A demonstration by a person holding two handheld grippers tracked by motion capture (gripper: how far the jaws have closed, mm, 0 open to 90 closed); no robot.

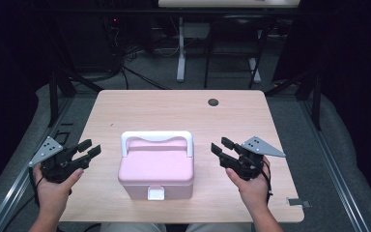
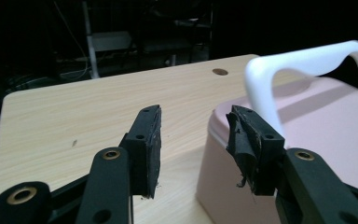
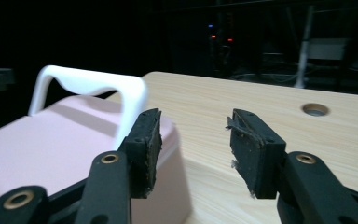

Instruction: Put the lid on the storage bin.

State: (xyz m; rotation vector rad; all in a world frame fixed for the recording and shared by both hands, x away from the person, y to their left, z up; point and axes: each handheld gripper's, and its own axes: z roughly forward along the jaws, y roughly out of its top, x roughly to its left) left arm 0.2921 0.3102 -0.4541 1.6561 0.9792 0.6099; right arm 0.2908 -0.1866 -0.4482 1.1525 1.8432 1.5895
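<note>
A pink box (image 1: 157,169) with a white carry handle (image 1: 157,137) and a white front latch (image 1: 155,193) sits near the front middle of the wooden table (image 1: 174,111). My left gripper (image 1: 91,149) is held to the left of the box, open, with nothing between its jaws. My right gripper (image 1: 221,146) is held to the right of the box, also open and holding nothing. In the left gripper view the box (image 2: 326,140) and its handle (image 2: 303,60) lie just beyond my left gripper (image 2: 196,140). In the right gripper view the box (image 3: 51,144) lies left of my right gripper (image 3: 193,144).
A round cable hole (image 1: 213,102) sits near the table's far edge. The table's front edge runs close to the person's hands. Desk legs (image 1: 180,53) and cables stand on the dark floor beyond the table.
</note>
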